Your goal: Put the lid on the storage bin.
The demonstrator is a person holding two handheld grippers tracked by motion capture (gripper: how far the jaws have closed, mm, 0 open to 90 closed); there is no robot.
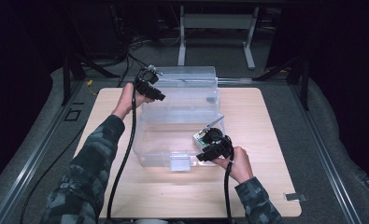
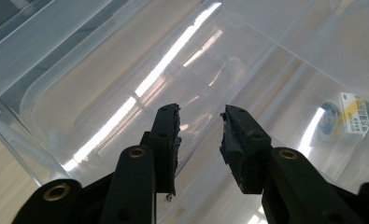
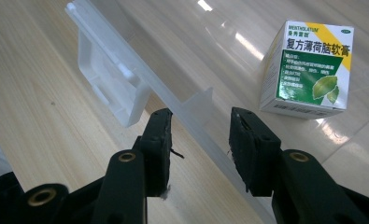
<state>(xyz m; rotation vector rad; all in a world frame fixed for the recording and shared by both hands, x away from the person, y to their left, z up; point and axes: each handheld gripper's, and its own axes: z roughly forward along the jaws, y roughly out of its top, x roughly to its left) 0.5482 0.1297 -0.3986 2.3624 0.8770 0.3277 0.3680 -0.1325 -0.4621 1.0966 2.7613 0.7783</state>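
Both jaws stand wide apart, holding nothing. The right gripper [image 3: 198, 128] has the clear plastic bin's [image 3: 140, 74] rim between its jaws, likely to grab it; the ointment box [image 3: 308, 70] sits inside, just beyond

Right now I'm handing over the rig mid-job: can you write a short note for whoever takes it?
Left gripper: open, empty, at the far left part of the clear bin.
Right gripper: open, empty, jaws straddling the bin's near rim beside its latch.
Box: small green and white, upright on the bin's floor, untouched.
Done: both grippers are at the bin.
Left: probably gripping the bin or the box; nothing is held yet.
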